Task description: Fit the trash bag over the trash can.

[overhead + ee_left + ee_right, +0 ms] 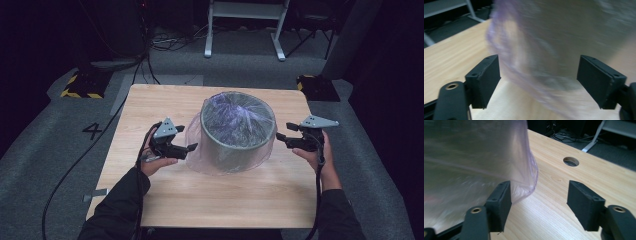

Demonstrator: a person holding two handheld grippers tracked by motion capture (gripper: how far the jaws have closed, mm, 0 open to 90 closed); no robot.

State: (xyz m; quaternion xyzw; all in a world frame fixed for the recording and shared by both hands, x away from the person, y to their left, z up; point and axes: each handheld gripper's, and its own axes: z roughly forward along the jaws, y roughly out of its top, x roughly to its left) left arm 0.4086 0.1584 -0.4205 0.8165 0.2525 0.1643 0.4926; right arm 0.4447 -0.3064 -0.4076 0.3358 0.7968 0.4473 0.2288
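Grey bin [238,131] in the middle of wooden table [165,195], thin plastic bag [200,150] draped over it, left gripper [186,149] and right gripper [281,136] beside it, jaws wide apart, holding nothing.

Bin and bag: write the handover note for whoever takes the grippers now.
Left gripper: open, at the bag's left side, film between its jaws but not pinched.
Right gripper: open, beside the bin's right side, holding nothing.
Grey bin stands mid-table; the clear bag lines it, its edge turned down over the rim and draped to the tabletop.
Done: bag in and folded over.
Left: probably only tidying the loose skirt.
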